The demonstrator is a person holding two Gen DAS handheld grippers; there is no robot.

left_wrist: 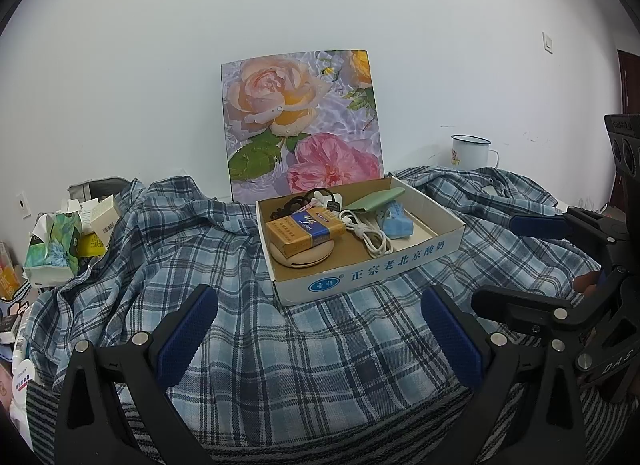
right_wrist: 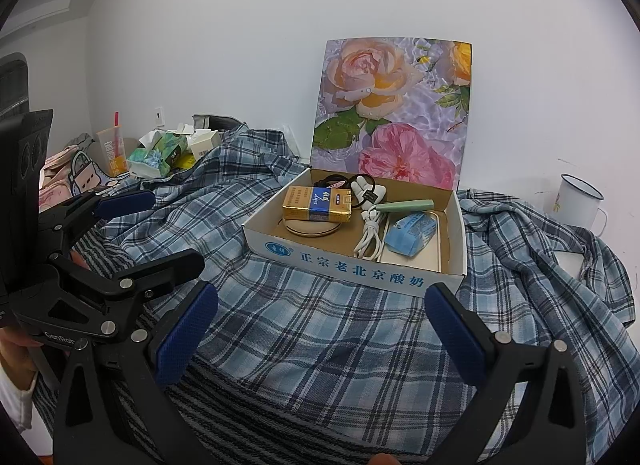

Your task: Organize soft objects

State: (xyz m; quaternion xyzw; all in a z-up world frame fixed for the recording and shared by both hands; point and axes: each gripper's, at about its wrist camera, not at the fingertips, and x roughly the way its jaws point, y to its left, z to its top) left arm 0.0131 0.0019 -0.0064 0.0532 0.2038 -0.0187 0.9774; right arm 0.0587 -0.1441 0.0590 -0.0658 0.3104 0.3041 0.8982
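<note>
A blue plaid shirt (left_wrist: 280,345) lies spread and crumpled over the table, also in the right wrist view (right_wrist: 320,325). A shallow cardboard box (left_wrist: 360,277) sits on top of it, holding a cigarette pack, a white cable, a blue packet and a green case; the box shows in the right wrist view too (right_wrist: 360,265). My left gripper (left_wrist: 318,329) is open and empty, just above the shirt in front of the box. My right gripper (right_wrist: 320,329) is open and empty beside it; it appears at the right edge of the left wrist view (left_wrist: 540,257).
A flower picture board (left_wrist: 300,125) leans on the wall behind the box. A white enamel mug (left_wrist: 472,151) stands at the back right. Tissue packs and small boxes (left_wrist: 60,241) are piled at the left. A striped cloth (right_wrist: 180,397) lies under the shirt at the near edge.
</note>
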